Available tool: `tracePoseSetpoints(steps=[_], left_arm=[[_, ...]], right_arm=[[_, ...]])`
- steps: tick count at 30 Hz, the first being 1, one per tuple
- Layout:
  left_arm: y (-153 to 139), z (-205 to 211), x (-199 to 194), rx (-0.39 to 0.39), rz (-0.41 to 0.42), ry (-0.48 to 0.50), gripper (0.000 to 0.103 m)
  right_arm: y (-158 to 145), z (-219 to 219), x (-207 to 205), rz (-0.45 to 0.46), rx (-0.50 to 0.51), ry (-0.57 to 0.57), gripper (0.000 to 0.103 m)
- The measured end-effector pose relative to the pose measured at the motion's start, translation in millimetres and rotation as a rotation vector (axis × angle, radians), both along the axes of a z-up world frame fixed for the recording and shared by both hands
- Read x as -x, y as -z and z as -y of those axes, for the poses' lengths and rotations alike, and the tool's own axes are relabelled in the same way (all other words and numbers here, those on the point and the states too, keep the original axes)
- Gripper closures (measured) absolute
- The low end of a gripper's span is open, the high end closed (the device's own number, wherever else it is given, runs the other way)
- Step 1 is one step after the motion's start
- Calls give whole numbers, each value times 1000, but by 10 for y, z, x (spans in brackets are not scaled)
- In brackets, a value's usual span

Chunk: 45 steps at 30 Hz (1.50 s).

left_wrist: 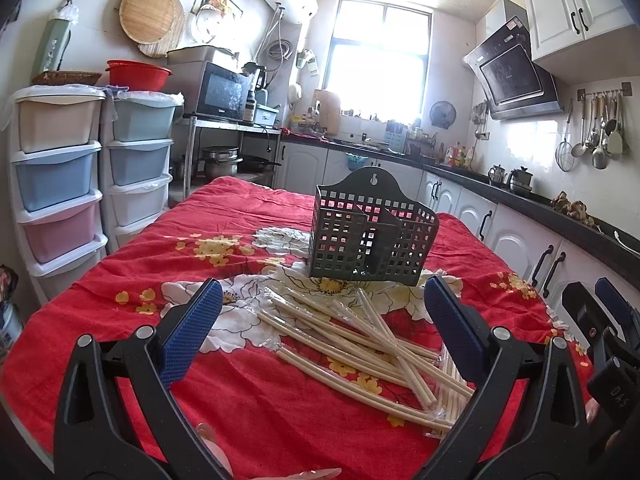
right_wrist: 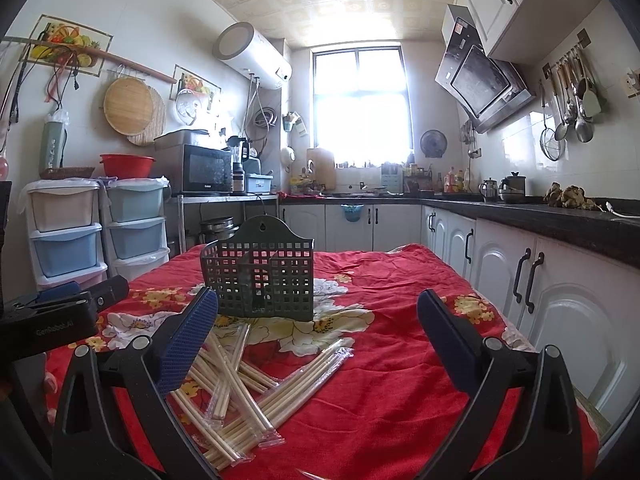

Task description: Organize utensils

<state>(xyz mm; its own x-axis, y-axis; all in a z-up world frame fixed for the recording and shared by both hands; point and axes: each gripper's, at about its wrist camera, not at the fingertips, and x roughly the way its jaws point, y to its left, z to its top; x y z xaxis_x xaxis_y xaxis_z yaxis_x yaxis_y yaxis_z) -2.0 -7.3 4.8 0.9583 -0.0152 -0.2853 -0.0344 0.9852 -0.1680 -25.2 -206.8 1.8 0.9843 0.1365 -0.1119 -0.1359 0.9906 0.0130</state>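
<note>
A dark green perforated utensil holder [left_wrist: 370, 236] [right_wrist: 262, 280] stands upright on the red flowered cloth, with nothing visible inside it. In front of it lies a loose pile of wrapped wooden chopsticks [left_wrist: 360, 344] [right_wrist: 256, 380]. My left gripper [left_wrist: 322, 300] hovers open just above and in front of the pile, nothing between its blue pads. My right gripper [right_wrist: 318, 312] is also open and empty, with the pile low at its left finger. The right gripper's body [left_wrist: 600, 328] shows at the right edge of the left wrist view, and the left gripper's body [right_wrist: 60, 312] at the left of the right wrist view.
The table [left_wrist: 100, 300] is covered by the red cloth. Plastic drawer towers [left_wrist: 60, 176] stand to the left. White cabinets under a dark counter [right_wrist: 560, 220] run close along the right. A window [right_wrist: 360, 104] glares at the back.
</note>
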Motion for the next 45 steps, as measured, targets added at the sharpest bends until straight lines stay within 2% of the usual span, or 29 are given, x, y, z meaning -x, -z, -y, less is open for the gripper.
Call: tracePoseSetpoints(steps=[8, 17, 30, 37, 45], left_arm=[[33, -46, 6, 12, -11, -6, 10], [125, -264, -83, 49, -89, -59, 10], [143, -591, -228, 119, -175, -85, 10], [142, -620, -403, 141, -252, -46, 10], [281, -555, -658, 160, -376, 14, 10]], right_arm=[[-11, -23, -11, -4, 8, -20, 6], [0, -87, -72, -27, 28, -79, 6], [-66, -241, -260, -91, 66, -188, 6], [-149, -261, -456, -131, 67, -219, 6], [-198, -239, -742, -171, 95, -209, 6]])
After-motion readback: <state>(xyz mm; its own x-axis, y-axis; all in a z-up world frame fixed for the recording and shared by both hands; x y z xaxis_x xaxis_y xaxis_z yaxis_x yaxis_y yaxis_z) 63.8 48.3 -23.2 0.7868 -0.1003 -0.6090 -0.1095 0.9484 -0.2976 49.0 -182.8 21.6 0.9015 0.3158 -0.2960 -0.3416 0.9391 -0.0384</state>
